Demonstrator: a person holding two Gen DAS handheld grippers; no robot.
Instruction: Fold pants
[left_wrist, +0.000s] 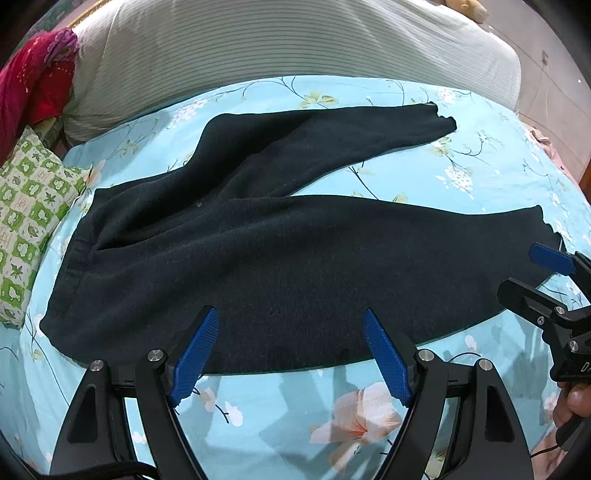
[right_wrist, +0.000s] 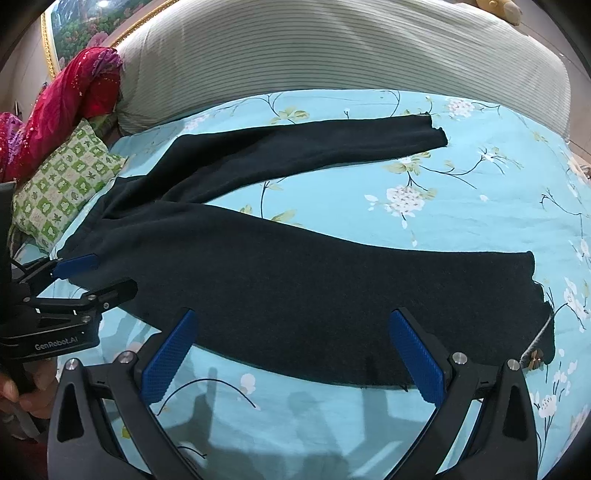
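At the left edge of the bed we see a green-and-white checked pillow (left_wrist: 29, 206) with a red cloth (left_wrist: 37, 81) behind it, and a large ribbed grey bolster (left_wrist: 280, 40) runs along the far edge. The dark pants (left_wrist: 258, 251) lie flat on the floral blue sheet (left_wrist: 258, 413), waistband toward the left edge beside the pillow, the two legs splayed apart and running toward the right edge.

Our left gripper (left_wrist: 290, 350) hangs above the near edge of the near leg, close to the waistband end. Its jaws are spread wide with nothing between them, and the blue pads (left_wrist: 195, 358) reach over the hem of the fabric; we cannot tell whether they touch it.

Further right, our right gripper (right_wrist: 295, 354) is likewise spread wide and empty, its pads (right_wrist: 417, 358) set over the near edge of the same leg toward the cuff (right_wrist: 535, 295). A pale tag (right_wrist: 533, 356) shows at the near corner of that cuff. The far leg angles away toward the bolster, well apart from both tools.
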